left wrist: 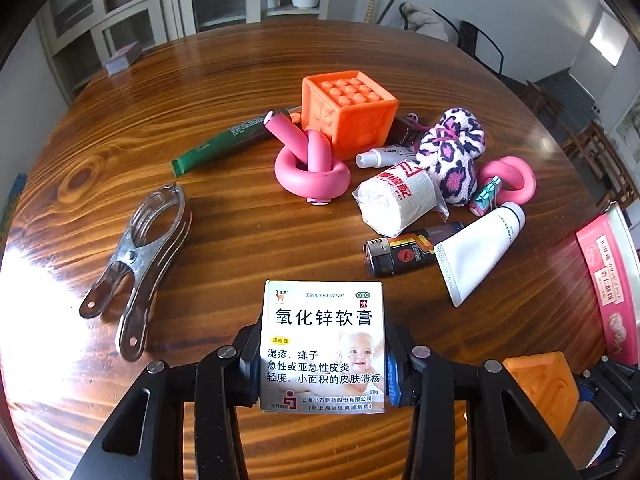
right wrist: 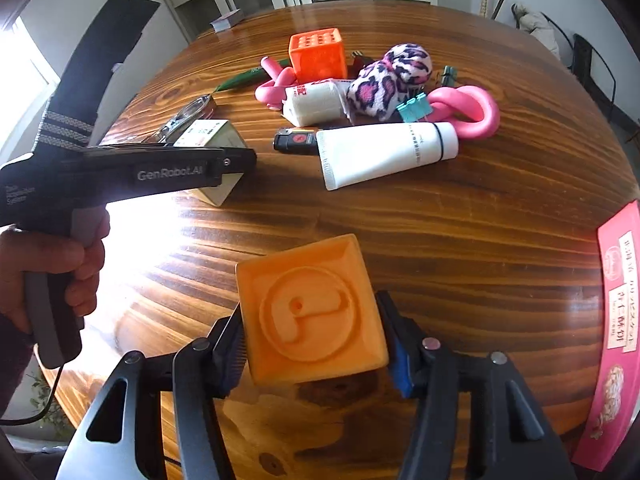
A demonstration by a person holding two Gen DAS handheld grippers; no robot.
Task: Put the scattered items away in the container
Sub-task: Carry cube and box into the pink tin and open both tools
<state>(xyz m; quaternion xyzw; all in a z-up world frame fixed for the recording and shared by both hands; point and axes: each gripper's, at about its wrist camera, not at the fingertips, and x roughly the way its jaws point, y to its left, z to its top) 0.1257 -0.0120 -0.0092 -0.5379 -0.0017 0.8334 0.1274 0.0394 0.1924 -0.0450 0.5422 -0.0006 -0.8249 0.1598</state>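
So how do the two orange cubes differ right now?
The darker orange cube sits on the table among the clutter, with no tool on it; the paler orange cube is between the pads of the right tool. The darker one shows a grid of round bumps on top; the paler one shows a raised circular figure in a recessed face. Both are blocky with patterned faces.

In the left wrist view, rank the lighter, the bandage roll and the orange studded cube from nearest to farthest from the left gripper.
From the left gripper, which holds the ointment box:
1. Lighter, lying just beyond the box, to the right.
2. Bandage roll, behind the lighter, right of centre.
3. Orange studded cube, farthest back, near the table's middle.
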